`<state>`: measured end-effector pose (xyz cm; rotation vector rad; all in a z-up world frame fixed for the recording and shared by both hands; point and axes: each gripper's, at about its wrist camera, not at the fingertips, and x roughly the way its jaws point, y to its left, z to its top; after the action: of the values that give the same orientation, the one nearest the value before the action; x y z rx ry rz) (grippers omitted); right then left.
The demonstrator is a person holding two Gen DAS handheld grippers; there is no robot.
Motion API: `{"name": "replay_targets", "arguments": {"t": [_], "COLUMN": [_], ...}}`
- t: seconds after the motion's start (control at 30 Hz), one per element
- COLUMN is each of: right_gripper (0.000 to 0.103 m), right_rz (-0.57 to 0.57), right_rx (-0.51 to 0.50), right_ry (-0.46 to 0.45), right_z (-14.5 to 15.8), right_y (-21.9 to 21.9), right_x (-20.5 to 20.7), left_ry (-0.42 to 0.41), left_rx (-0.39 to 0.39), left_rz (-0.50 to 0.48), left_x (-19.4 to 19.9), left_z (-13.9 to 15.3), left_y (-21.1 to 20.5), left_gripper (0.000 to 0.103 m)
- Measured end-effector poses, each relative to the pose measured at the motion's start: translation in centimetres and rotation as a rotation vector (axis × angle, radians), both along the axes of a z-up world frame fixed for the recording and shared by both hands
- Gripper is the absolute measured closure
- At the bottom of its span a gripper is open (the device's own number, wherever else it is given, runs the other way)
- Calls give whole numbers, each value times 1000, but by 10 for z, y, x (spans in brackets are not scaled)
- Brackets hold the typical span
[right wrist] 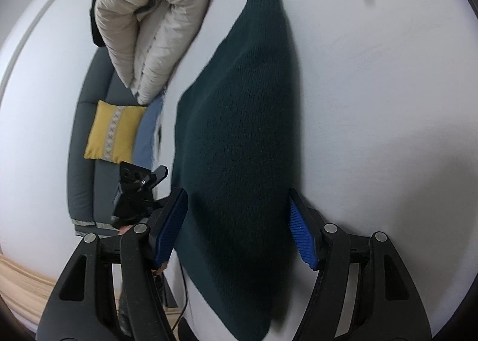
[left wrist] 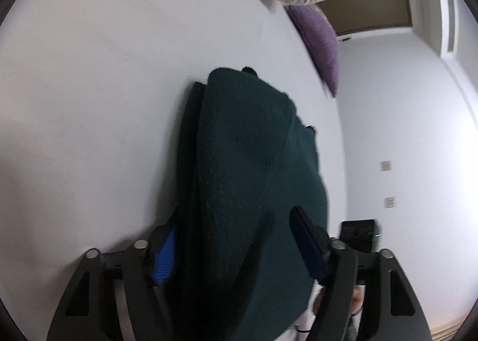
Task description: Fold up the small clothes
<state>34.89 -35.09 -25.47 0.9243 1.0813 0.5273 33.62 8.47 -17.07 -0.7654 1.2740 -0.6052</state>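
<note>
The dark green knitted garment [left wrist: 251,167] lies folded on the white table [left wrist: 89,87]. Left gripper [left wrist: 239,248]: its 2 jaws stand apart around the near folded edge, pads not visibly pressing. Right gripper [right wrist: 239,227]: jaws spread, straddling the cloth, gripping nothing. To fold well, I would pinch both corners evenly and lift together.

Pale walls [left wrist: 403,131], wood floor [right wrist: 24,287] — grey sofa [right wrist: 80,167], yellow cushion [right wrist: 113,134].

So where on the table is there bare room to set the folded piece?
Bare table beside the dark green sweater, on the side away from the beige jacket. Crowded along the edge where the jacket and purple cushion sit.
</note>
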Motion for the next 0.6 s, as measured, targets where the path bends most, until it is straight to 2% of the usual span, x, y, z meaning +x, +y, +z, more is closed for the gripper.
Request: {"name": "replay_targets", "arguments": {"t": [0.03, 0.1, 0.17, 0.2, 0.4, 0.6], "right_gripper": [37, 37, 42, 48, 62, 64], "right_rz": [3, 12, 17, 14, -13, 11], "right_rx": [-14, -66, -112, -129, -158, -214], "right_ry": [3, 2, -4, -4, -24, -97], "right_z": [1, 4, 6, 7, 18, 61], "right_y": [5, 18, 26, 28, 27, 38], "right_x": [3, 5, 5, 3, -13, -60], "left_ry": [-8, -9, 5, 11, -14, -87], "left_rx": [29, 72, 66, 56, 69, 135], "left_rz": [-8, -7, -4, -9, 9, -14], "left_x": [-1, -3, -3, -3, -15, -64], "left_z": [1, 2, -2, -4, 10, 46], "left_y": [-4, -8, -9, -9, -9, -13], "left_gripper": [41, 55, 67, 71, 77, 77]}}
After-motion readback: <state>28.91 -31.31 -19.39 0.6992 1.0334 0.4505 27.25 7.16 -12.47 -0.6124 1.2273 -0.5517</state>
